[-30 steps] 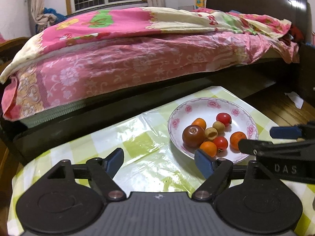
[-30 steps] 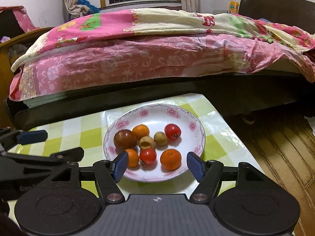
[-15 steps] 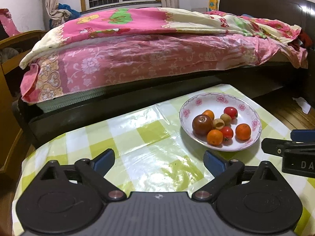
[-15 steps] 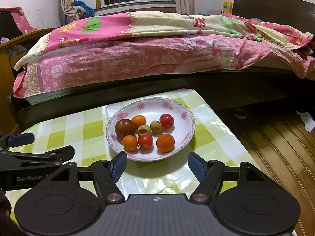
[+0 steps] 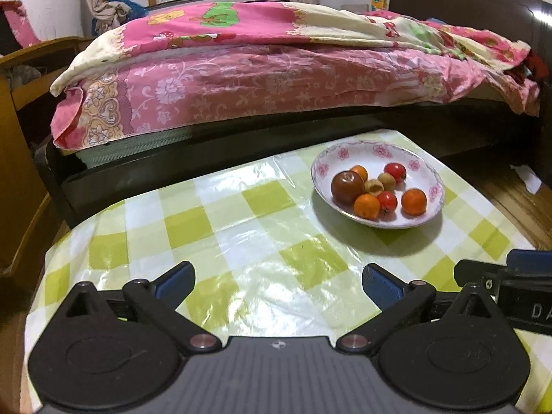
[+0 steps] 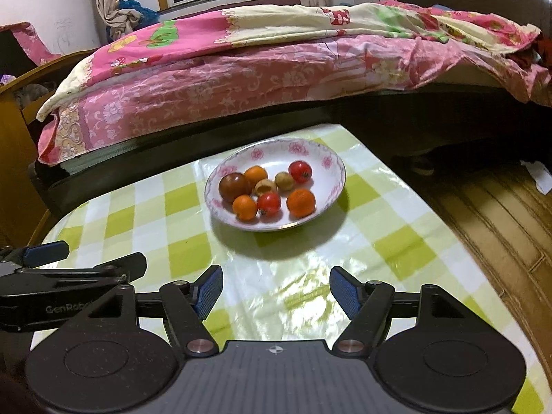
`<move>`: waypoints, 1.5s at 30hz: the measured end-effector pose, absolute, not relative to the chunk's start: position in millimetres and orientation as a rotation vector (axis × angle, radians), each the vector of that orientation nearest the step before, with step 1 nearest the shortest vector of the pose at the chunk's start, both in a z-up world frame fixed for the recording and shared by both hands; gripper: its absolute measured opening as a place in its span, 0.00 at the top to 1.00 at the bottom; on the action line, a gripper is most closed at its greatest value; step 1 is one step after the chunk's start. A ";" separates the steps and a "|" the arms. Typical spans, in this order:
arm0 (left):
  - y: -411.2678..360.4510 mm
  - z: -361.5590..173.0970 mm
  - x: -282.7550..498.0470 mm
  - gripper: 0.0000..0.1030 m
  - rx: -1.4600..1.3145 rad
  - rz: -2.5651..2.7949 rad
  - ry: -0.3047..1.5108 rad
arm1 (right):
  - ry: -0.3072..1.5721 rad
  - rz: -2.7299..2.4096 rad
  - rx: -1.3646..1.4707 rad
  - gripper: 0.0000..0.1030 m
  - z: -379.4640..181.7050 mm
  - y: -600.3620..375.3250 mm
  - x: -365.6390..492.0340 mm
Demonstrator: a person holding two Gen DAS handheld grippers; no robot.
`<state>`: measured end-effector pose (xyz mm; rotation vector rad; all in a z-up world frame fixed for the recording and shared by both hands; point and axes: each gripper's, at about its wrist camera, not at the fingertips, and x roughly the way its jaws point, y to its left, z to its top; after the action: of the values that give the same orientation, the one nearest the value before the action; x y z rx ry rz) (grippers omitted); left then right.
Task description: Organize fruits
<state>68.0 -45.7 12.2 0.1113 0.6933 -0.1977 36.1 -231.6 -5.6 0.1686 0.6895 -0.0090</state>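
Observation:
A white plate with a pink flower rim [image 5: 427, 169] [image 6: 331, 165] sits on the green-checked table and holds several fruits: a dark brown-red round fruit [image 5: 346, 187] [image 6: 235, 187], oranges [image 5: 413, 201] [image 6: 301, 202], red tomatoes [image 5: 395, 171] [image 6: 300, 171] and small brownish fruits [image 6: 284, 181]. My left gripper [image 5: 277, 284] is open and empty, low over the table, well short and left of the plate. My right gripper [image 6: 276, 288] is open and empty, short of the plate. Each gripper shows at the edge of the other's view.
The table wears a glossy green and white checked cloth [image 5: 214, 227] [image 6: 396, 241]. A bed with pink bedding [image 5: 276, 79] [image 6: 241, 79] runs behind the table. Wooden floor [image 6: 500, 214] lies to the right, wooden furniture [image 5: 20, 158] to the left.
Both grippers have drawn back from the plate, so it looks smaller and farther. Both stay open and empty. The fruits have not moved.

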 end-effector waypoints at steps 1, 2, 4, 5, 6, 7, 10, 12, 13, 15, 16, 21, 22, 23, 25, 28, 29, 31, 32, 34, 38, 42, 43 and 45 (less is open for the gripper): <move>-45.9 12.6 65.3 0.00 0.118 -0.199 0.691 | 0.689 -0.009 0.176 0.36 -5.3 -231.2 32.5; -45.9 13.1 61.8 0.00 0.122 -0.200 0.689 | 0.689 -0.008 0.182 0.36 -4.8 -231.0 29.7; -44.7 14.2 55.3 0.00 0.116 -0.209 0.690 | 0.691 -0.007 0.189 0.36 -4.2 -229.0 23.2; -44.5 14.9 52.1 0.00 0.112 -0.212 0.691 | 0.691 -0.006 0.190 0.36 -3.9 -228.0 20.6; -44.5 15.2 49.1 0.00 0.113 -0.214 0.691 | 0.691 -0.003 0.191 0.36 -3.8 -226.6 17.2; -44.4 15.3 46.0 0.00 0.115 -0.216 0.690 | 0.690 -0.002 0.193 0.36 -3.8 -225.6 14.4; -43.1 15.4 39.0 0.00 0.118 -0.213 0.693 | 0.687 0.001 0.193 0.36 -2.6 -222.0 6.5; -41.6 15.3 35.2 0.00 0.113 -0.210 0.697 | 0.687 0.003 0.196 0.36 -2.6 -220.4 1.6; -41.1 15.0 33.4 0.00 0.113 -0.210 0.698 | 0.687 0.004 0.197 0.36 -2.6 -219.3 -0.6; -40.5 15.2 29.7 0.00 0.113 -0.213 0.698 | 0.686 0.003 0.194 0.36 -2.9 -217.8 -5.1; -40.1 15.3 28.3 0.00 0.113 -0.215 0.698 | 0.685 0.002 0.194 0.36 -2.8 -217.2 -7.3; -38.8 15.0 21.1 0.00 0.119 -0.211 0.697 | 0.686 0.001 0.198 0.36 -2.5 -214.7 -15.5; -38.4 14.6 19.0 0.00 0.118 -0.211 0.698 | 0.687 0.000 0.198 0.36 -2.9 -214.0 -17.2; -37.9 14.1 17.6 0.00 0.117 -0.211 0.701 | 0.688 0.001 0.198 0.36 -3.5 -213.7 -18.7; -37.1 13.0 15.0 0.00 0.116 -0.209 0.706 | 0.692 0.003 0.196 0.36 -4.2 -212.8 -20.9; -37.1 12.6 11.8 0.00 0.119 -0.208 0.709 | 0.694 0.004 0.194 0.36 -4.5 -211.4 -24.0; -36.8 12.9 11.5 0.00 0.120 -0.207 0.708 | 0.694 0.004 0.192 0.36 -4.4 -211.0 -24.7; -36.6 13.3 10.2 0.00 0.121 -0.205 0.706 | 0.694 0.005 0.195 0.36 -4.2 -210.4 -25.9; -36.5 13.2 10.0 0.00 0.122 -0.204 0.707 | 0.693 0.006 0.195 0.36 -4.0 -210.2 -26.4; -36.2 13.3 9.3 0.00 0.122 -0.202 0.707 | 0.693 0.006 0.194 0.36 -4.0 -209.3 -27.2; -36.2 13.7 8.6 0.00 0.123 -0.201 0.707 | 0.693 0.005 0.196 0.36 -4.2 -208.4 -28.6; -36.2 14.0 7.6 0.00 0.133 -0.198 0.697 | 0.691 0.006 0.197 0.36 -4.0 -207.8 -28.9; -35.6 14.3 7.2 0.00 0.135 -0.196 0.695 | 0.691 0.005 0.198 0.36 -4.1 -206.9 -29.7; -35.2 14.4 7.0 0.00 0.135 -0.196 0.694 | 0.692 0.006 0.200 0.36 -4.3 -206.5 -29.9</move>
<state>7.0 -35.2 14.4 0.1351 0.6941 -0.1957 -29.9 -206.5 -4.3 0.1999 0.6922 0.0064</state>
